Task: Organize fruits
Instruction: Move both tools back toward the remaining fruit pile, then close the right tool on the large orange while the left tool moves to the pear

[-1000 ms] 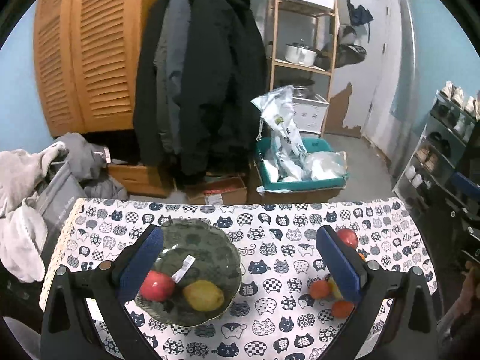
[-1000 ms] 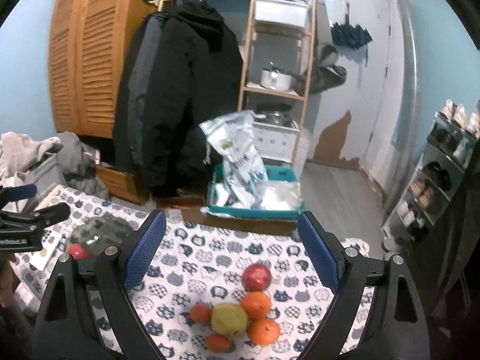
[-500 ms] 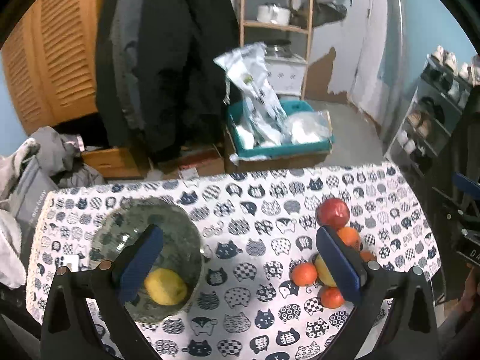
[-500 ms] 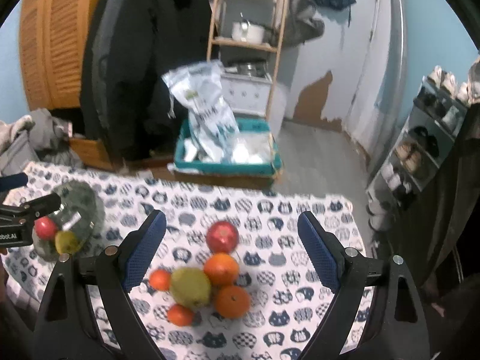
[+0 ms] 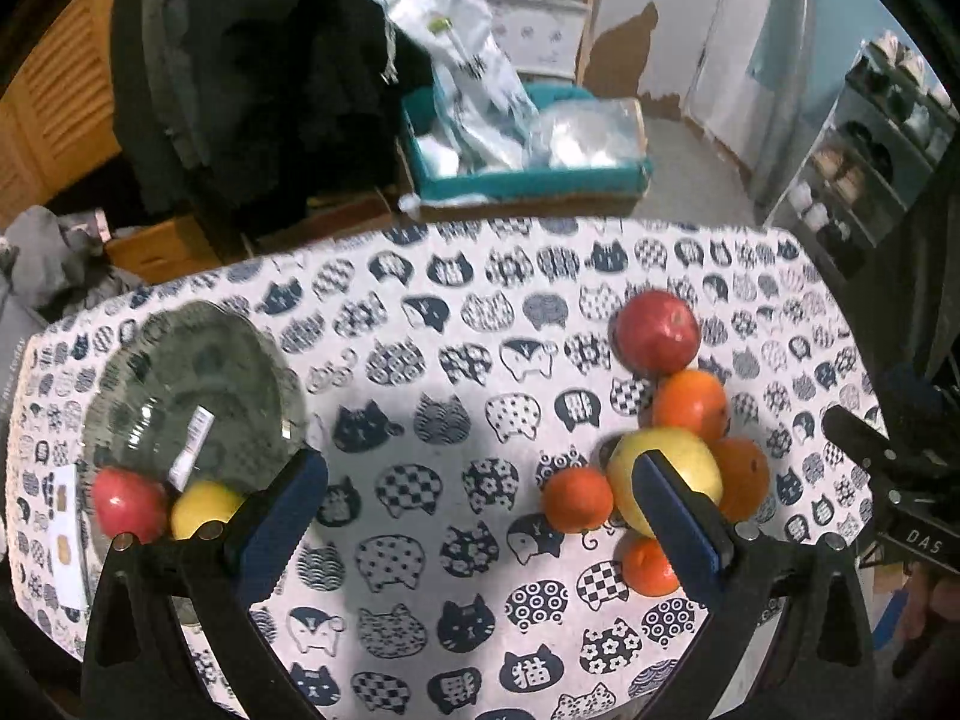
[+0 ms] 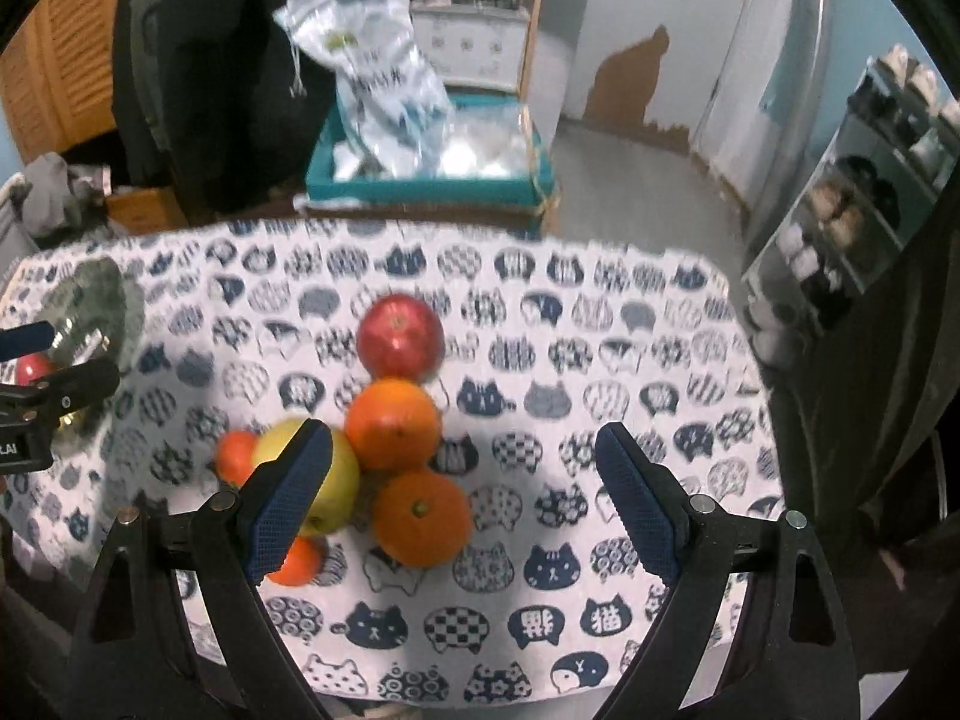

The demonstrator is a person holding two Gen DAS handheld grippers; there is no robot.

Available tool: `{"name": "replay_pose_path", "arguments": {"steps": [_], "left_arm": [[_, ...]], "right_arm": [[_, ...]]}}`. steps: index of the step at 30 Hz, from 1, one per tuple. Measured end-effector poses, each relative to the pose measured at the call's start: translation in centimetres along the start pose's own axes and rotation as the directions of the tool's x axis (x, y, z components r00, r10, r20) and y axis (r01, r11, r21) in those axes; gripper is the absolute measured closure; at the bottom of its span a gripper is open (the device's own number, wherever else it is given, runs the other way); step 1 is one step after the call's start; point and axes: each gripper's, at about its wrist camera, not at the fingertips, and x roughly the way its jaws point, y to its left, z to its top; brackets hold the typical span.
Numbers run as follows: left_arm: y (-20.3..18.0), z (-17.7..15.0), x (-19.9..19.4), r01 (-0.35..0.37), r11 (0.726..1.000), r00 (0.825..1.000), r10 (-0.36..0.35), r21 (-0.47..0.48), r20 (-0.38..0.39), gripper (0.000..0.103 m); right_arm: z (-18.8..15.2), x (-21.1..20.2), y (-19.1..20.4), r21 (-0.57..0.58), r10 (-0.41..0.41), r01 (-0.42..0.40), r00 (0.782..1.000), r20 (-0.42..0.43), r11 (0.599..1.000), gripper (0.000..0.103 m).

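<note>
Room with dark coats (image 5: pixel 252 60) hanging far left, teal bin (image 5: pixel 522 180) sitting on floor, cat-print tablecloth (image 5: pixel 420 372) covering table, glass bowl (image 5: pixel 198 384) resting left, fruit pile (image 6: pixel 390 426) clustering right, left gripper (image 5: pixel 474 516) and right gripper (image 6: pixel 462 498) hovering spread, empty.

Both wrist cameras look down, forward over cat-print tablecloth (image 5: pixel 456 372) toward teal box (image 6: pixel 432 180). Left view sits further left (bowl (image 5: pixel 180 372) close). Shared: fruit pile (image 6: pixel 390 420) mid-table.
</note>
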Motion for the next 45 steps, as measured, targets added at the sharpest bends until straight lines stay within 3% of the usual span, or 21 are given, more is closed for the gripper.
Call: {"name": "replay_pose_path", "arguments": {"steps": [16, 23, 30, 33, 39, 45], "left_arm": [[-1.5, -2.0, 5.4, -0.008, 0.999, 0.995, 0.012, 0.039, -0.096, 0.000], [-1.5, -2.1, 5.7, -0.003, 0.999, 0.994, 0.008, 0.043, -0.105, 0.001], [-1.6, -1.9, 5.5, 0.013, 0.999, 0.995, -0.010, 0.036, -0.103, 0.001], [-1.8, -1.8, 5.3, 0.026, 0.999, 0.995, -0.022, 0.039, -0.102, 0.001], [-2.8, -1.4, 5.1, 0.064, 0.997, 0.993, -0.059, 0.040, -0.100, 0.001], [-4.7, -1.4, 5.6, 0.106, 0.993, 0.988, -0.100, 0.050, -0.122, 0.001]], "right_arm": [[-3.4, 6.9, 0.1, -0.006, 0.080, -0.083, 0.977, -0.198, 0.997, 0.015], [-4.2, 9.0, 0.8, -0.032, 0.102, -0.114, 0.961, -0.257, 0.993, 0.017], [-4.6, 11.3, 1.0, -0.028, 0.131, -0.145, 0.949, -0.285, 0.989, 0.025], [-4.8, 12.1, 1.0, -0.008, 0.170, -0.181, 0.938, -0.301, 0.983, 0.039], [-4.8, 11.8, 1.5, -0.033, 0.145, -0.162, 0.942, -0.302, 0.986, 0.040], [-5.0, 10.6, -1.2, 0.036, 0.122, -0.117, 0.950, -0.287, 0.993, 0.040]]}}
